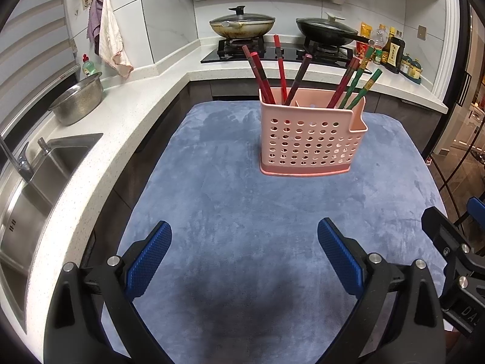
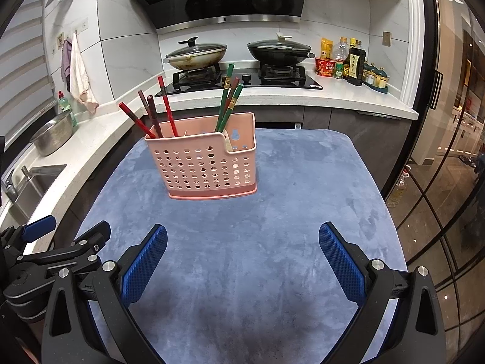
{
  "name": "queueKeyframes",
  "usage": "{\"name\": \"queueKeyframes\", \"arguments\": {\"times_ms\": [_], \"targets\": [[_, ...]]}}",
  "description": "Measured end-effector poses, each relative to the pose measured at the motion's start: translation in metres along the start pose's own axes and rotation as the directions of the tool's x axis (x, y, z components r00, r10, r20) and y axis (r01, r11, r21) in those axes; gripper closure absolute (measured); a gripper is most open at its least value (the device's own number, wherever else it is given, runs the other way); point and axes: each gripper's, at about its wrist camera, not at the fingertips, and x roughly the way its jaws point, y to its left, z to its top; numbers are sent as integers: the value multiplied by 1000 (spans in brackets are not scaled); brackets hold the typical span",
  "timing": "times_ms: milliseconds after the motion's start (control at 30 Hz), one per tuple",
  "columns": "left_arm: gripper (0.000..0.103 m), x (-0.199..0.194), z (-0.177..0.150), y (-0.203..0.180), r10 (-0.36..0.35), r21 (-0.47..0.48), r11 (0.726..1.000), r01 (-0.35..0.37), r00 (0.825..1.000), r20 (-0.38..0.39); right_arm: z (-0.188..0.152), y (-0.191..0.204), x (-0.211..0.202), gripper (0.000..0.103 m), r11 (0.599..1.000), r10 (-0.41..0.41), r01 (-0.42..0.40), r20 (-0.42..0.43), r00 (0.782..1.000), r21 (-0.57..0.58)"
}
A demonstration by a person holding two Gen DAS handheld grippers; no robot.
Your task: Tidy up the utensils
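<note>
A pink perforated utensil holder (image 1: 309,141) stands upright on the blue cloth-covered table (image 1: 242,212); it also shows in the right wrist view (image 2: 206,165). Red and dark chopsticks (image 1: 266,72) lean in its left compartment, and green and red ones (image 1: 359,85) lean in the right compartment. In the right wrist view the red chopsticks (image 2: 157,112) are on the left and the green ones (image 2: 227,100) on the right. My left gripper (image 1: 244,238) is open and empty, well short of the holder. My right gripper (image 2: 242,242) is open and empty too.
A white counter with a sink (image 1: 33,188) and a steel colander (image 1: 77,100) runs along the left. A stove with two lidded pans (image 1: 242,24) is behind the table. Sauce bottles (image 2: 348,60) stand at the back right. A glass door (image 2: 448,151) is on the right.
</note>
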Motion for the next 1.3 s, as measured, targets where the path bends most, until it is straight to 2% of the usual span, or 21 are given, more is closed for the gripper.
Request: {"name": "queueKeyframes", "arguments": {"times_ms": [1300], "targets": [[10,3,0,7,-2,-9,1000,2,1000,-11,-2,1,6,7,1000,-1,1,-22,1000,-3]]}}
